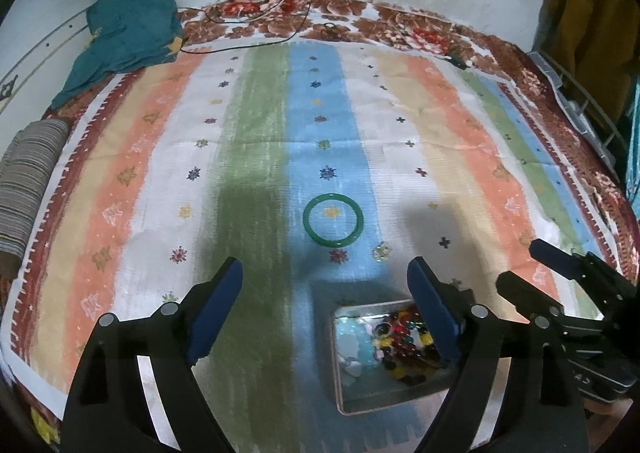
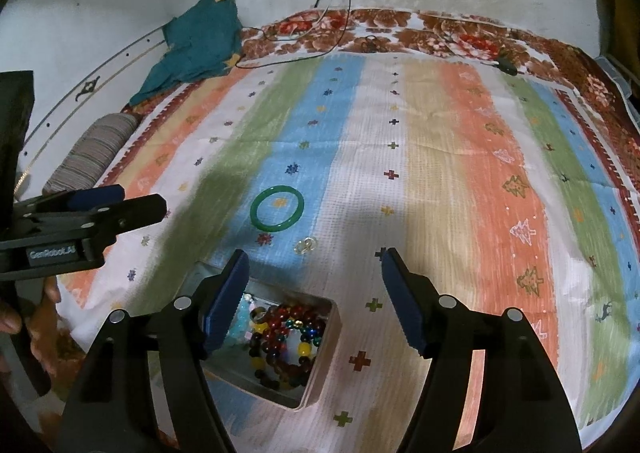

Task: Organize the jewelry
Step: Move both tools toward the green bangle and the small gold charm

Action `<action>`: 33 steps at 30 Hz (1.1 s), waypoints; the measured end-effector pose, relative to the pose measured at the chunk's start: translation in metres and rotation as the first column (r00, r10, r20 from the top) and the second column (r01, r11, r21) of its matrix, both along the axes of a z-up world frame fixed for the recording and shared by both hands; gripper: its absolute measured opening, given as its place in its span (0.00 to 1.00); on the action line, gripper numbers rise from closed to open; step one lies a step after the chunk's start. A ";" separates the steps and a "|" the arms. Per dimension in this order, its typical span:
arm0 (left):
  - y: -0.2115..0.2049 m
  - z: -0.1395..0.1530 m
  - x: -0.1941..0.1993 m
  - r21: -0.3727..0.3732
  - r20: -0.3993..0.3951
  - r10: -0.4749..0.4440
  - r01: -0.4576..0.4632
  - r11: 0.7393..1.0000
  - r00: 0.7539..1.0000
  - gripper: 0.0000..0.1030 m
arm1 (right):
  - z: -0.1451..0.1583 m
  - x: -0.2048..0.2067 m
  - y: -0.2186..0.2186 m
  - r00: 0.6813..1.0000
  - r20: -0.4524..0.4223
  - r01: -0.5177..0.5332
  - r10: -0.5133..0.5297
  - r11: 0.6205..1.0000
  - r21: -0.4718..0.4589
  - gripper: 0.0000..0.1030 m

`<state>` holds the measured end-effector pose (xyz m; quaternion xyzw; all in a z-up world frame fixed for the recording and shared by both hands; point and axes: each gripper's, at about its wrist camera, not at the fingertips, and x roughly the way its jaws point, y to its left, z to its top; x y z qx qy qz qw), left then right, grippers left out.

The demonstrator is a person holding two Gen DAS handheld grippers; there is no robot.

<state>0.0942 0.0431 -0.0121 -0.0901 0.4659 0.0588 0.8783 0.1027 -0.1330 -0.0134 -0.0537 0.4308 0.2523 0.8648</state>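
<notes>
Left wrist view: your left tongs (image 1: 325,285) gape wide, empty, above the bedspread (image 1: 460,125); green bangle (image 1: 333,218) lies ahead, bead tray (image 1: 352,401) beneath. Right wrist view: your right tongs (image 2: 314,277) gape empty too, beside that tray.

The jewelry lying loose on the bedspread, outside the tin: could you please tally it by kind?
Green bangle: 1
Small clear ring-like piece, near the bangle but apart from it: 1
Total: 2
Beaded pieces inside the tin are excluded.
</notes>
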 end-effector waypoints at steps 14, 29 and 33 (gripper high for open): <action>0.015 -0.018 0.036 0.005 -0.057 0.027 -0.027 1.000 0.998 0.81 | -0.013 0.025 0.013 0.999 -0.048 -0.026 0.024 0.999 -0.047 0.67; 0.021 -0.040 0.059 -0.006 -0.122 0.020 -0.021 1.000 0.992 0.81 | -0.032 0.047 0.023 0.990 -0.133 -0.047 0.041 0.998 -0.045 0.67; 0.021 -0.043 0.064 -0.005 -0.131 0.018 -0.019 1.000 0.991 0.81 | -0.035 0.051 0.025 0.989 -0.144 -0.049 0.041 0.998 -0.051 0.67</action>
